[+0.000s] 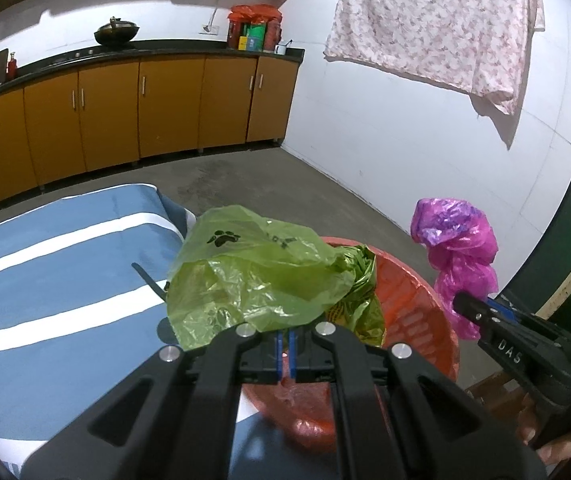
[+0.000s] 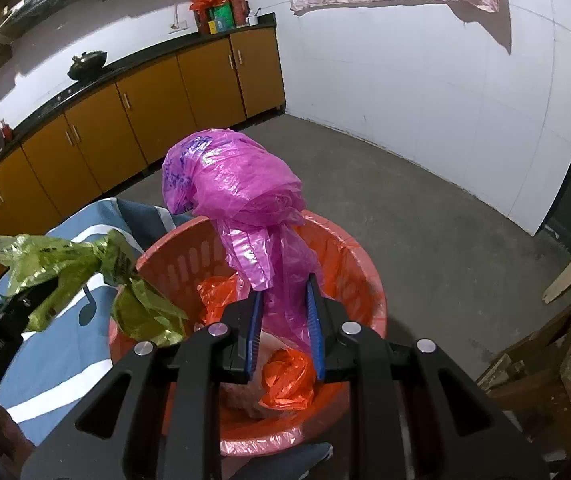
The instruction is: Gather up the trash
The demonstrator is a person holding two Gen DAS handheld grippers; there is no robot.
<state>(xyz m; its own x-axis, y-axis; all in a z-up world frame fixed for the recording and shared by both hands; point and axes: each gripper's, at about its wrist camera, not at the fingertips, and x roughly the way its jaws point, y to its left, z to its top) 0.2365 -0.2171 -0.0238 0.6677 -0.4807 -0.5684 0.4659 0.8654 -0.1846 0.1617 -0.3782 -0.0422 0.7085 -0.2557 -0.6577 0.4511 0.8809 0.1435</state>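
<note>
My left gripper (image 1: 285,338) is shut on a green plastic bag (image 1: 257,276) with a paw print and holds it over the near rim of the orange basket (image 1: 417,308). The green bag also shows at the left of the right wrist view (image 2: 85,276). My right gripper (image 2: 285,300) has its jaws partly apart with a crumpled pink plastic bag (image 2: 237,196) between them, above the basket (image 2: 349,256). The pink bag and right gripper (image 1: 469,308) show at the right of the left wrist view. Orange plastic (image 2: 285,380) lies inside the basket.
A blue and white striped cloth (image 1: 57,276) covers the surface to the left of the basket. Orange cabinets (image 1: 125,112) with a dark counter line the far wall. A floral sheet (image 1: 433,20) hangs on the white wall. Wooden furniture (image 2: 557,360) stands at the right.
</note>
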